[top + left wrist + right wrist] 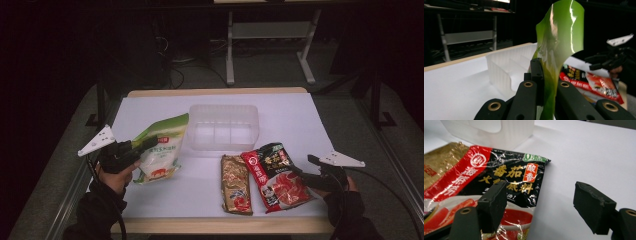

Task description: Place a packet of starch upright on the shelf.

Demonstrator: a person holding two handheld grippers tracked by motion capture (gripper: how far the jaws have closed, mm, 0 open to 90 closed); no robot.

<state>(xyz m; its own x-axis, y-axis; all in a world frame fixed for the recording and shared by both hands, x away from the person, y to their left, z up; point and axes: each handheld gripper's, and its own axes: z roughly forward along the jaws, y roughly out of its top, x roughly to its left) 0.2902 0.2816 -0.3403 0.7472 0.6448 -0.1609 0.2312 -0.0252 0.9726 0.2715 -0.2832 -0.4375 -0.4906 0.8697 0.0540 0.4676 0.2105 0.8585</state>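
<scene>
A green and white pouch [160, 152] lies left of centre on the white table, its green top edge lifted. My left gripper [148, 144] is shut on that green edge; in the left gripper view the pouch [560, 37] rises between the closed jaws [544, 82]. A red and black sauce packet [277, 175] lies at the front right. My right gripper [306, 169] stands open at that packet's right edge. In the right gripper view [541, 205], one jaw is over the packet [509, 175] and the other over bare table.
A clear plastic divided container [223, 127] stands at the table's middle, also seen as the container [509, 67] and the container [499, 132]. A gold packet [236, 185] lies just left of the red one. Desk legs and cables stand beyond the far edge.
</scene>
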